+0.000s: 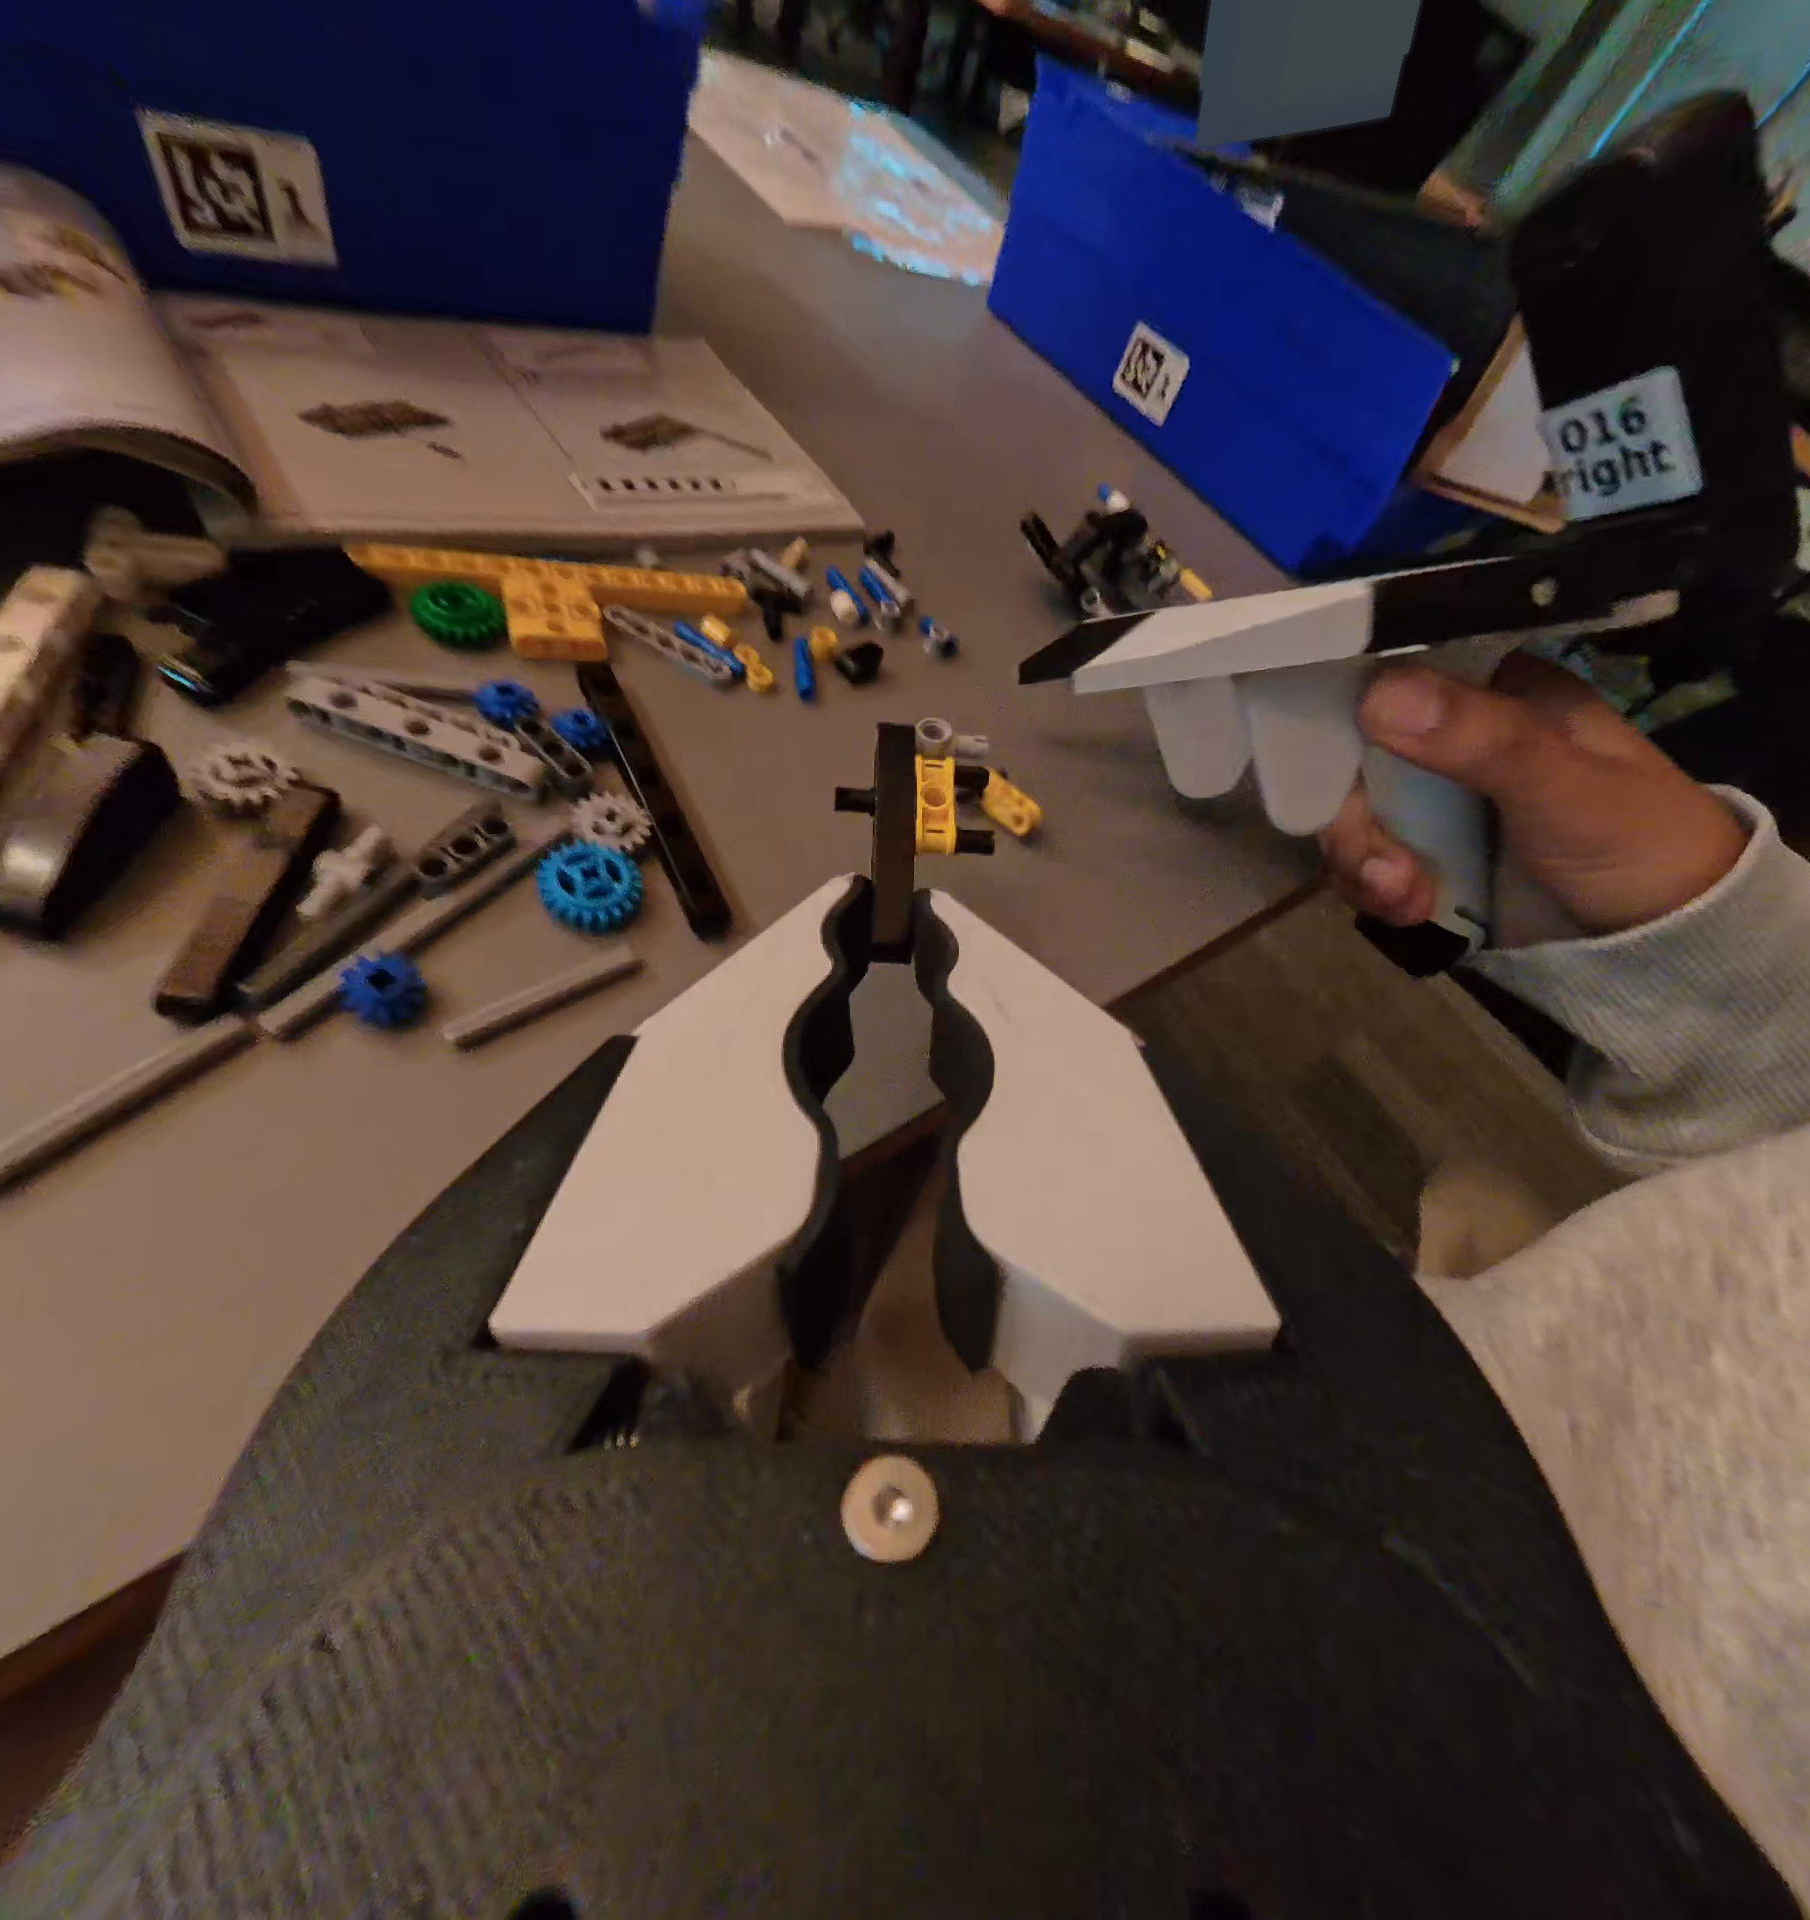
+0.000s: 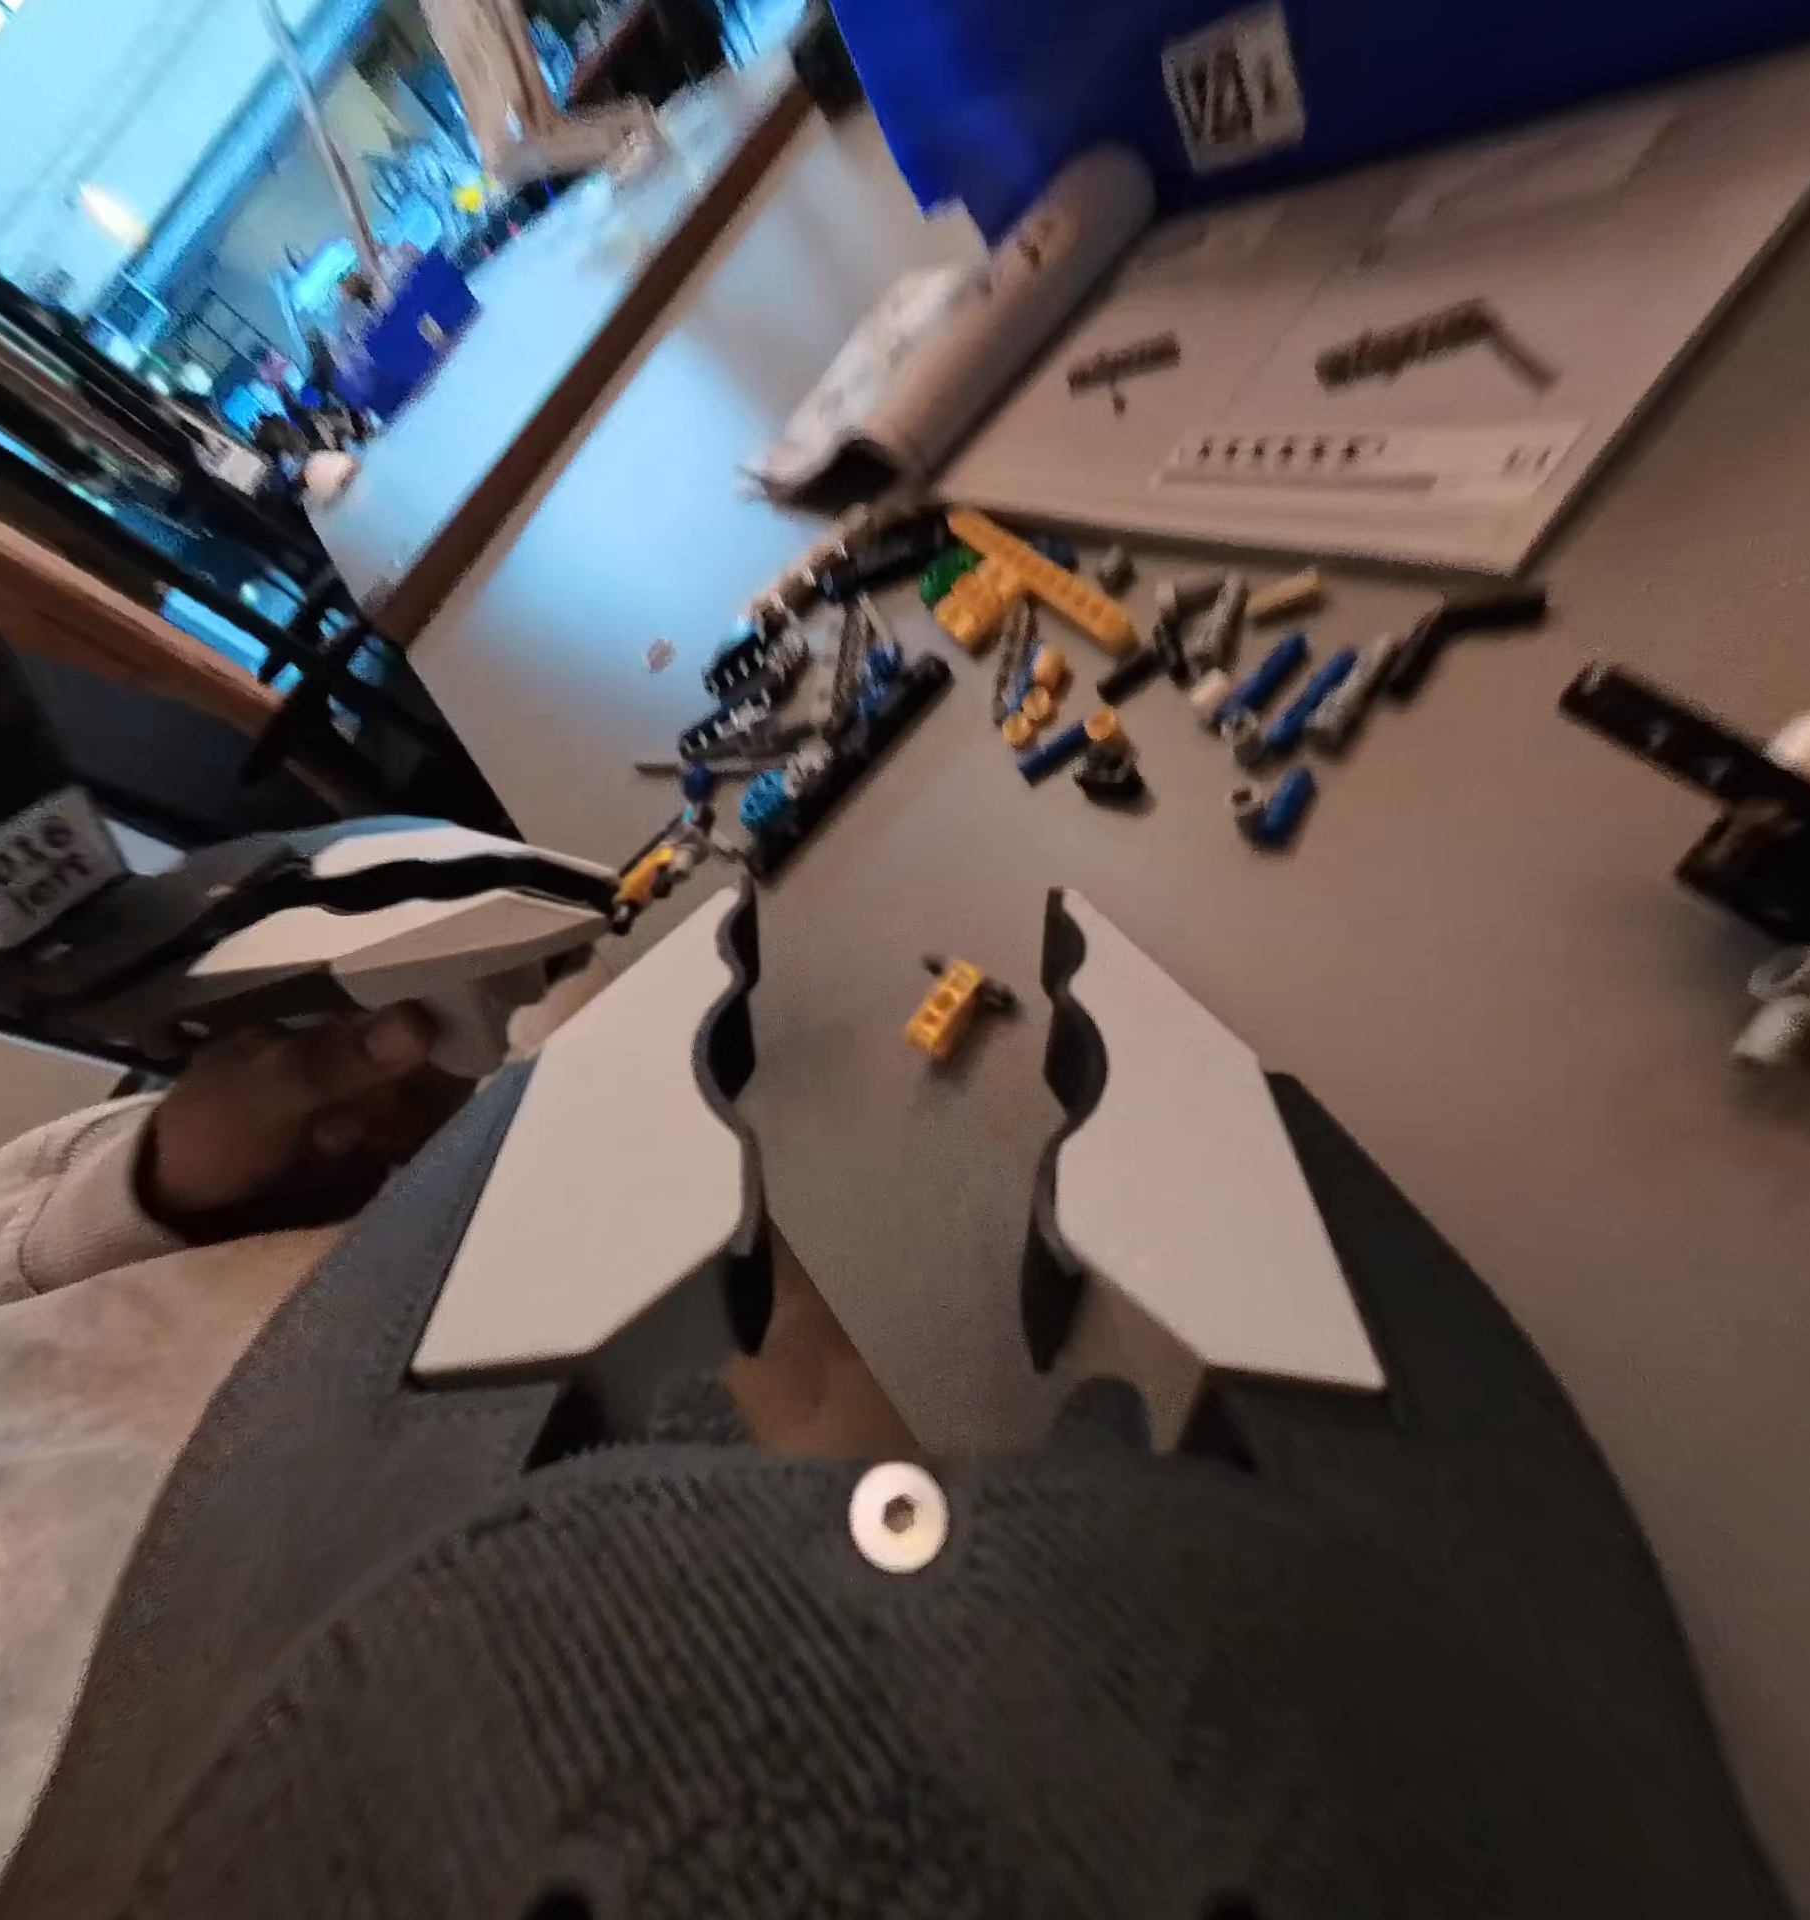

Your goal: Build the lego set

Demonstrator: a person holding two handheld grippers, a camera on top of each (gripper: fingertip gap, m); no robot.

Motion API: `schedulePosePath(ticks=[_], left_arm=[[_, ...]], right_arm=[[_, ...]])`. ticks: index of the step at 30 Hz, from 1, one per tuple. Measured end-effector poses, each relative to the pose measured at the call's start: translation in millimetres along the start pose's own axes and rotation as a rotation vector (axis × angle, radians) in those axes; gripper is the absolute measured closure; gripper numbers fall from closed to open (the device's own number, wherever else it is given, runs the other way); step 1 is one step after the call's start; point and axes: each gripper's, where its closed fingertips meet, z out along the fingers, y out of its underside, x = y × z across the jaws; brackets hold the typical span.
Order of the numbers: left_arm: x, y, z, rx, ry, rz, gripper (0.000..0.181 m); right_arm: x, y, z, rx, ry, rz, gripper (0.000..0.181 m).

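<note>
My left gripper is shut on the lower end of a black beam and holds it upright above the table. A yellow connector with black pins and a grey piece sits on the beam's right side. The left gripper and its small assembly also show at the left of the right wrist view. My right gripper is open and empty, above the table. A small yellow piece with a black pin lies on the table between its fingers, farther off. The right gripper shows side-on in the left wrist view, right of the assembly.
Loose beams, gears, axles and pins lie spread at the left. An open instruction booklet lies behind them. Two blue bins stand at the back. A small black sub-assembly sits near the right bin. The table edge runs close on the right.
</note>
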Motion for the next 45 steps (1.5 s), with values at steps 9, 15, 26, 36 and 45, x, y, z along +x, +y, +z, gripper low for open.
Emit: schedulePosePath(ticks=[9,15,26,36,45], left_arm=[[23,-21,4,0.111,0.057,0.179,0.176],[36,-16,3,0.107,0.146,0.168,0.172],[65,-6,-17,-0.17,0.738,-0.44,0.166],[74,5,-26,-0.294,0.875,-0.384,0.169],[69,12,-28,-0.317,0.886,-0.335,0.176]], right_arm=[[-71,-6,13,0.109,-0.345,0.186,0.139],[-71,-4,11,0.082,-0.403,0.223,0.175],[-97,11,-4,-0.095,-0.645,0.208,0.176],[-106,27,-6,-0.199,-0.685,0.174,0.176],[-106,34,-4,-0.242,-0.691,0.179,0.176]])
